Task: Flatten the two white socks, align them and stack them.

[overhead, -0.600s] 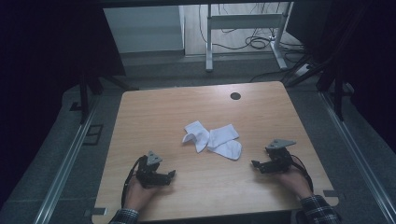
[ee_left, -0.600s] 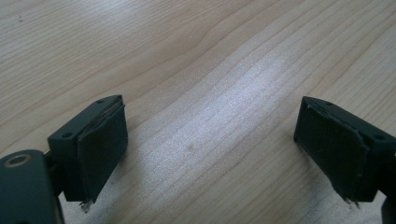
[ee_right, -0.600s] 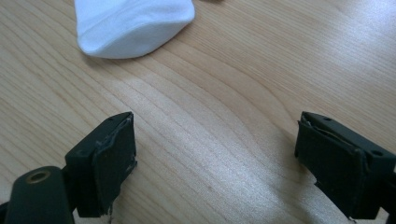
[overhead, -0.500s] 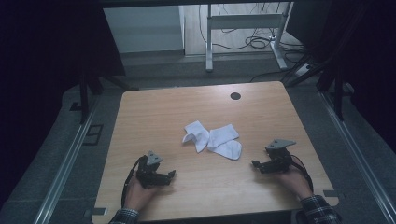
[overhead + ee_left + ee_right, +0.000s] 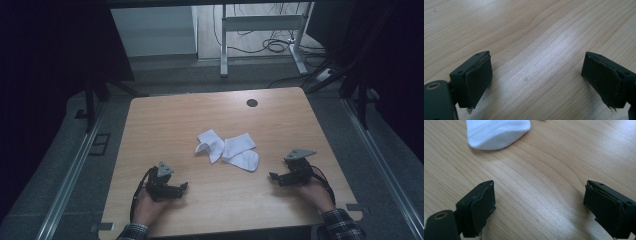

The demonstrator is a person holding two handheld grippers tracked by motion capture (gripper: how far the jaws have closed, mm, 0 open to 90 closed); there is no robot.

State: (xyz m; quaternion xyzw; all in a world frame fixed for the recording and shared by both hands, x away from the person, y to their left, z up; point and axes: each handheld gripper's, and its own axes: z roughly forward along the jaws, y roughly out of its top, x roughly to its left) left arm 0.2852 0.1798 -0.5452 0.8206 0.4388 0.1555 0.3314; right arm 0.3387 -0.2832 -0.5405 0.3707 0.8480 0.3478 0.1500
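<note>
Nothing looks begun: the white socks (image 5: pixel 228 150) lie loosely overlapped at the middle of the worktop (image 5: pixel 165 120), untouched, while the left claw (image 5: pixel 181 187) and right claw (image 5: pixel 274 176) rest near its front edge, both spread wide and empty.

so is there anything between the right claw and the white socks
No: just bare tabletop between the open right claw and the nearest of the white socks, seen in the right gripper view.

sock (image 5: pixel 496 131) cut off (top edge), forearms cropped
</note>
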